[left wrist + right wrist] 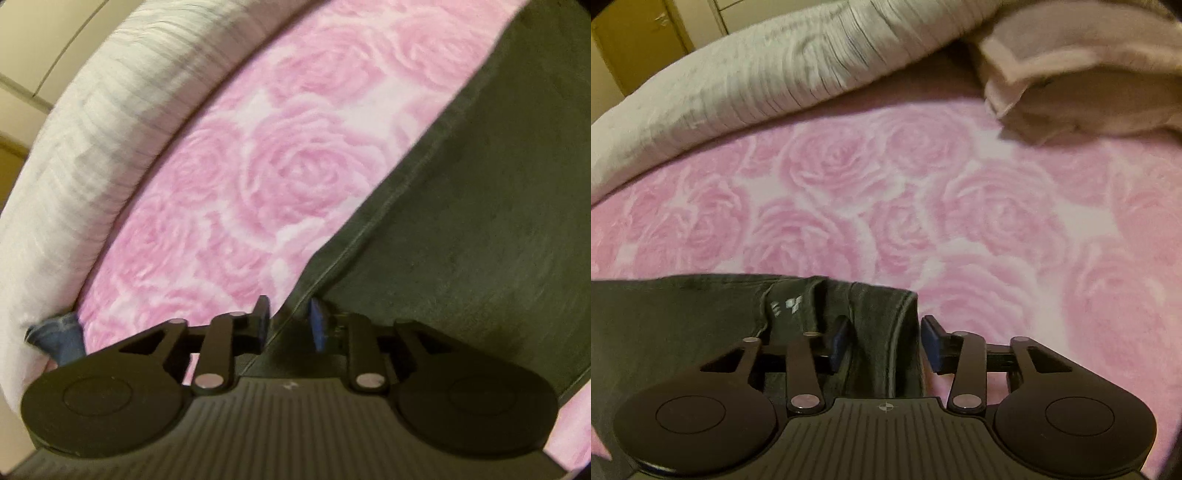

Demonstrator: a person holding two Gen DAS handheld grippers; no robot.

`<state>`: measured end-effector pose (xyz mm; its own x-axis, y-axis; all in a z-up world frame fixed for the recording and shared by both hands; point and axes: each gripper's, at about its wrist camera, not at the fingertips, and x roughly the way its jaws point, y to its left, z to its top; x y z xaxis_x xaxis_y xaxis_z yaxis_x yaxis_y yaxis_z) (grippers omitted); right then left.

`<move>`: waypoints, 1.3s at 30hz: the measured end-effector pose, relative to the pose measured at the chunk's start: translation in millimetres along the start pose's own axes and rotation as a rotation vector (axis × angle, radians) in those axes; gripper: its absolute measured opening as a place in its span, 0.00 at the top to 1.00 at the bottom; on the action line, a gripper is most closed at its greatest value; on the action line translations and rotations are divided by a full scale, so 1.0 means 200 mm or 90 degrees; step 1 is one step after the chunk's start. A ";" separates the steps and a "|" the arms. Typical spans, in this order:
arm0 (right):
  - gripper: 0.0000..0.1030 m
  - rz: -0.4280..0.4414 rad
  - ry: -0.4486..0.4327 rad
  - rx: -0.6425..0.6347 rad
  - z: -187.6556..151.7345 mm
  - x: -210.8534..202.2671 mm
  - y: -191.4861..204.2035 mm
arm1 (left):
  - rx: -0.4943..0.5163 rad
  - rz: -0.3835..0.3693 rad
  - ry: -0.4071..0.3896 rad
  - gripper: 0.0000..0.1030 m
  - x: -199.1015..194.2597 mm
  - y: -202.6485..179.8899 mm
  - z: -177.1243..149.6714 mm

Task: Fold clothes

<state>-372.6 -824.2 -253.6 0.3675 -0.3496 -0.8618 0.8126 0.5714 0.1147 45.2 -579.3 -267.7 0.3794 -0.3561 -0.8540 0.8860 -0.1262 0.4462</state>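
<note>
Two claws are working over a bed covered in a fleecy pink blanket (960, 206) printed with big roses. Lying flat on it is a dark grey garment (461, 206) of matte, faintly brushed cloth with stitched hems.

Seen from the left wrist, the garment is filling the right side, its straight hemmed edge running diagonally from far right down to the near middle. The left claw (288, 321) is standing narrow, its blue pads on either side of that edge; a small gap is showing, and whether they are pinching the cloth I cannot tell.

Seen from the right wrist, the garment is lying at near left, its corner bunched into soft vertical folds with a small pale printed mark beside them. The right claw (882, 343) is standing about half open, straddling this folded corner; the right pad is sitting just clear of the hem, and the left pad's contact is unclear.

Along the far edge a thick white quilt (746, 85) with fine ribbing is lying rolled. At far right a beige towel-like cloth (1082, 74) is sitting crumpled. A scrap of blue denim (59, 336) is peeking out at near left under the quilt. Beyond, yellowish cupboard doors (639, 40) are showing.
</note>
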 end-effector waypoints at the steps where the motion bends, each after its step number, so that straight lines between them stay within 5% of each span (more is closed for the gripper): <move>1: 0.57 -0.013 -0.006 -0.014 -0.01 -0.05 0.02 | -0.013 0.002 -0.004 0.73 -0.04 0.00 -0.01; 8: 0.56 0.001 0.009 -0.009 -0.36 -0.40 0.19 | -0.111 -0.068 -0.029 0.66 -0.45 -0.16 -0.16; 14: 0.56 0.019 0.077 0.009 -0.75 -0.59 0.33 | -0.076 -0.191 -0.053 0.62 -0.75 -0.61 -0.19; 18: 0.56 0.034 0.103 0.054 -0.90 -0.63 0.32 | -0.046 -0.245 -0.094 0.60 -0.82 -0.86 -0.08; 24: 0.56 0.074 0.054 0.065 -0.78 -0.50 0.22 | 0.012 -0.291 -0.149 0.59 -0.74 -1.11 0.21; 31: 0.56 0.100 0.045 0.099 -0.63 -0.19 0.10 | 0.078 -0.297 -0.147 0.59 -0.61 -1.22 0.36; 33: 0.80 0.118 0.054 0.106 -0.61 -0.17 0.09 | 0.087 -0.295 -0.139 0.59 -0.59 -1.24 0.36; 36: 0.96 0.122 0.057 0.090 -0.57 -0.20 0.06 | 0.088 -0.298 -0.144 0.59 -0.61 -1.25 0.37; 39: 0.95 0.124 0.037 0.111 -0.55 -0.27 -0.03 | 0.091 -0.304 -0.146 0.59 -0.61 -1.27 0.39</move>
<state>-447.2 -727.2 -261.4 0.5018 -0.1994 -0.8417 0.7966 0.4858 0.3598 -246.3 -576.3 -256.2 -0.1381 -0.4184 -0.8977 0.8943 -0.4422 0.0685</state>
